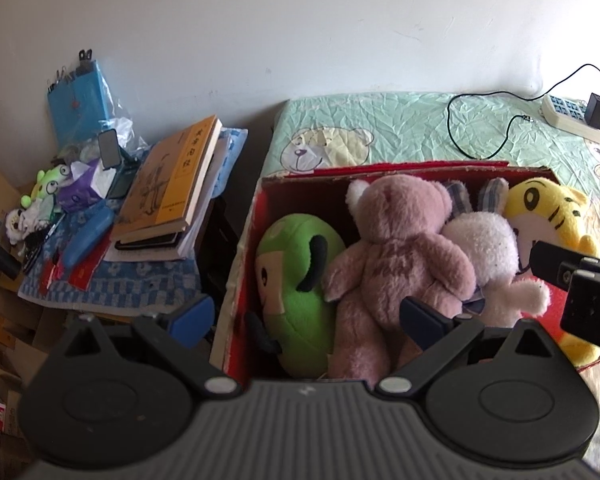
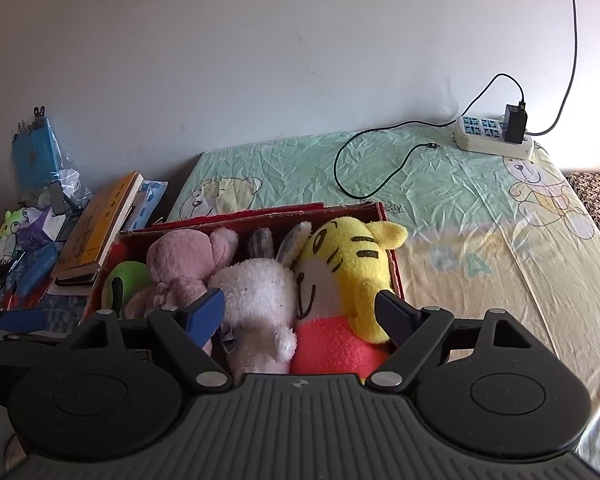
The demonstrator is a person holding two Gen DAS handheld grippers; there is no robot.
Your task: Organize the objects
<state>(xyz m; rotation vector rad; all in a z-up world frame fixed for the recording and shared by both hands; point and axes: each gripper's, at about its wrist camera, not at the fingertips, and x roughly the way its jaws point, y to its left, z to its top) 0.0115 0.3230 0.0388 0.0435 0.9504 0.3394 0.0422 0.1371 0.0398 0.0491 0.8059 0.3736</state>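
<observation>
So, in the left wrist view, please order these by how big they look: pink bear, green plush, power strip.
1. pink bear, the largest in the picture.
2. green plush, clearly smaller, partly hidden by the box wall.
3. power strip, the smallest, but it lies far back on the bed, so its real size is unsure.

red box (image 1: 252, 240): green plush (image 1: 296, 280), pink bear (image 1: 396, 248), white bunny (image 1: 488, 248), yellow tiger (image 1: 548, 212) | left gripper (image 1: 306, 316) wide apart
</observation>
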